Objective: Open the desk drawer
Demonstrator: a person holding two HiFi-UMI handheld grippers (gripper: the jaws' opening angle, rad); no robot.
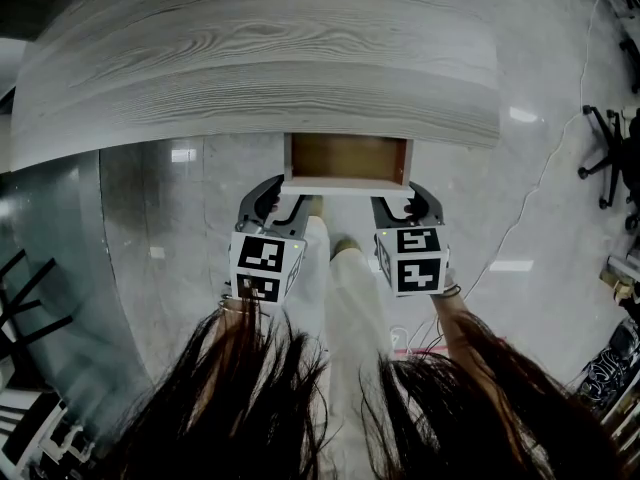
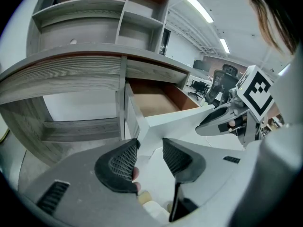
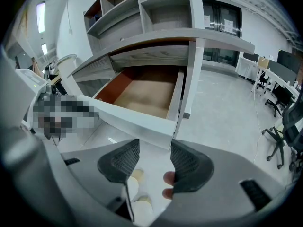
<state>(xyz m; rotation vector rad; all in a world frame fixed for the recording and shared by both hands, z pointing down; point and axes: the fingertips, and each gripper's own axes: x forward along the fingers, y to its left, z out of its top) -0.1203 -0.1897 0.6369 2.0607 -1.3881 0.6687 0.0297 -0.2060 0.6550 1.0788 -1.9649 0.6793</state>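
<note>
The desk drawer [image 1: 345, 160] stands pulled out from under the grey wood desk top [image 1: 260, 58], showing a bare brown inside behind its white front panel [image 1: 345, 184]. My left gripper [image 1: 275, 206] sits at the panel's left corner and my right gripper [image 1: 405, 206] at its right corner. In the left gripper view the left gripper [image 2: 149, 156] is open, and the corner of the drawer [image 2: 156, 103] lies just beyond the gap. In the right gripper view the right gripper [image 3: 155, 157] is open just below the near corner of the drawer [image 3: 142, 93].
Shelves [image 2: 94, 13] rise over the desk. The person's pale trousers [image 1: 345, 298] and shoes are under the drawer, with hair low in the head view. A cable [image 1: 540, 188] runs across the glossy floor towards an office chair [image 1: 610, 158]. More chairs [image 3: 284, 131] stand at the right.
</note>
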